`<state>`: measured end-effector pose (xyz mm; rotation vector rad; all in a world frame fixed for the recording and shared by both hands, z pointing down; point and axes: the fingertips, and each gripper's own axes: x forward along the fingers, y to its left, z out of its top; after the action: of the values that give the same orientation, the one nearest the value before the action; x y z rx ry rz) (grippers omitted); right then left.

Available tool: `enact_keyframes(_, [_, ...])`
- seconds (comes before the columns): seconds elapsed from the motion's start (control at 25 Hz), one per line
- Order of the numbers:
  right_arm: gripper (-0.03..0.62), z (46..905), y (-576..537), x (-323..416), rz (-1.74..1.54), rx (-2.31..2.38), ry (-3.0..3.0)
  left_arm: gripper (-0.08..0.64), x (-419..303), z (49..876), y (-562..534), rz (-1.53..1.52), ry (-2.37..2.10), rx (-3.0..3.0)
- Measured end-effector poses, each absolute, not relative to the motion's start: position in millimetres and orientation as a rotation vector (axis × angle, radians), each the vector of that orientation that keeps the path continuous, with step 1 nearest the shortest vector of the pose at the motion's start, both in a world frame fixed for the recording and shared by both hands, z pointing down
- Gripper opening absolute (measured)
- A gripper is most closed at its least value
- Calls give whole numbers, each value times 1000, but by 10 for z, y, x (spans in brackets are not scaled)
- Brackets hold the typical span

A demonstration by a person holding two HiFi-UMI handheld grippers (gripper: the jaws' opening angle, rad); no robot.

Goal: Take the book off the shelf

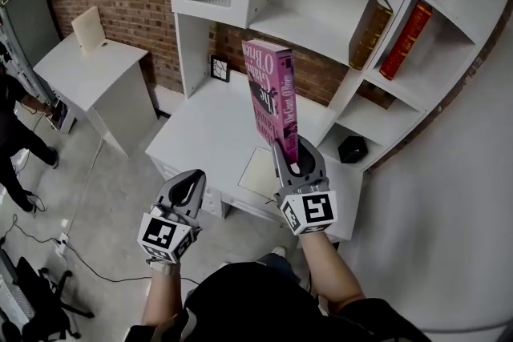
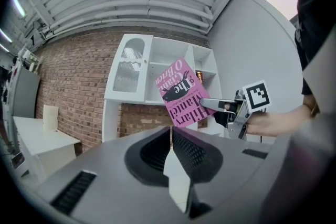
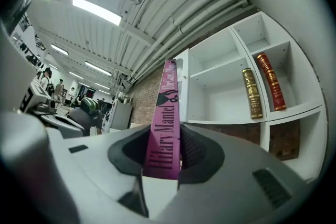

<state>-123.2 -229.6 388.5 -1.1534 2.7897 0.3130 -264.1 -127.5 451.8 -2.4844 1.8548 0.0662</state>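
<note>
While right gripper (image 1: 288,154) clamps book (image 1: 272,92), shelf (image 1: 200,13) well apart

We wear a black top (image 1: 264,302) that leaves our forearms bare. The left gripper (image 1: 189,187) and the right gripper (image 1: 295,156) each have a smooth grey shell, dark ribbed pads (image 2: 190,152) (fine ridges run across them) and a white cube (image 1: 309,211) printed with black square markers.

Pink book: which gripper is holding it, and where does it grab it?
The right gripper holds the pink book by its lower end, jaws pressing both covers at the spine. The left gripper holds nothing.
</note>
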Motion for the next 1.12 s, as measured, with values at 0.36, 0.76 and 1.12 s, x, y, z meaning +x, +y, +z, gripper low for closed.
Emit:
enact_keyframes(0.36, [144,4162,-2012,-1523,254,-997,2853,17,-2883,4637,-966,49,1957,-2411])
enact_keyframes(0.76, [144,4358,-1692,-1834,237,-836,2903,17,-3097,4700,-677,32,2050,-2360])
enact_keyframes(1.12, [144,4626,-1571,-2032,208,-725,2965,17,-3251,4800,-574,25,2113,-2335])
